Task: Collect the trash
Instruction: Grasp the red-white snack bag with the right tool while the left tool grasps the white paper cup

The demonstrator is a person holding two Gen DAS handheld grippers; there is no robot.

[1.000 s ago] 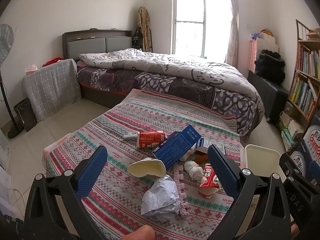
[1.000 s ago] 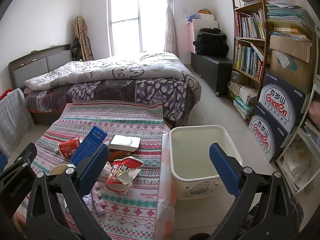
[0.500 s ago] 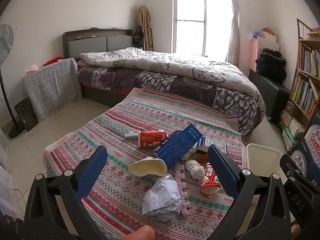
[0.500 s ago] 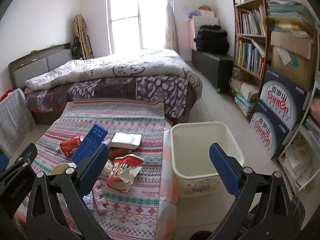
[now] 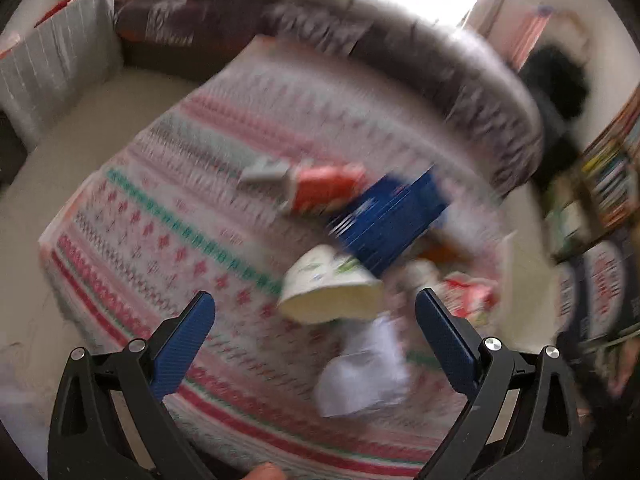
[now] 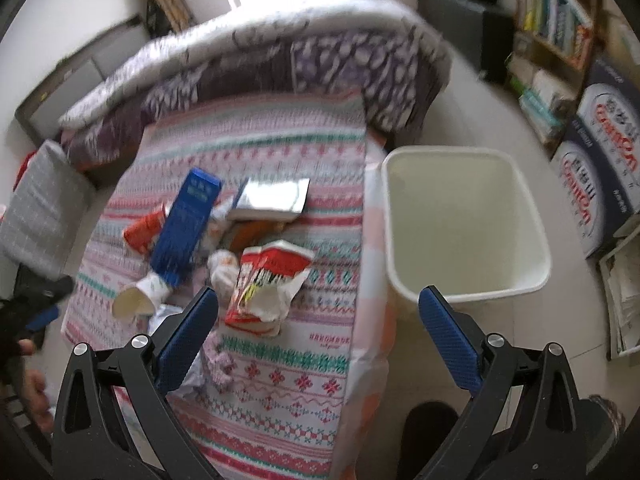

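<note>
Trash lies in a heap on the patterned tablecloth (image 6: 280, 376): a blue box (image 6: 186, 226), a red carton (image 6: 144, 229), a paper cup (image 6: 138, 298) on its side, a torn red-and-white wrapper (image 6: 268, 284), a flat white box (image 6: 272, 198) and crumpled white paper (image 5: 364, 368). In the blurred left wrist view the cup (image 5: 328, 284), blue box (image 5: 388, 220) and red carton (image 5: 324, 188) lie ahead. My left gripper (image 5: 314, 332) is open and empty above the cup and paper. My right gripper (image 6: 318, 326) is open and empty above the table's right edge, beside the wrapper.
An empty cream bin (image 6: 464, 224) stands on the floor right of the table. A bed with a grey quilt (image 6: 256, 40) lies behind. Bookshelves (image 6: 556, 28) and printed cartons (image 6: 600, 148) line the right wall. A covered stand (image 6: 40, 216) is at left.
Both grippers have tilted down and moved in over the table, so the trash looks closer and is seen from above. The left view is blurred by motion. Both stay open.
</note>
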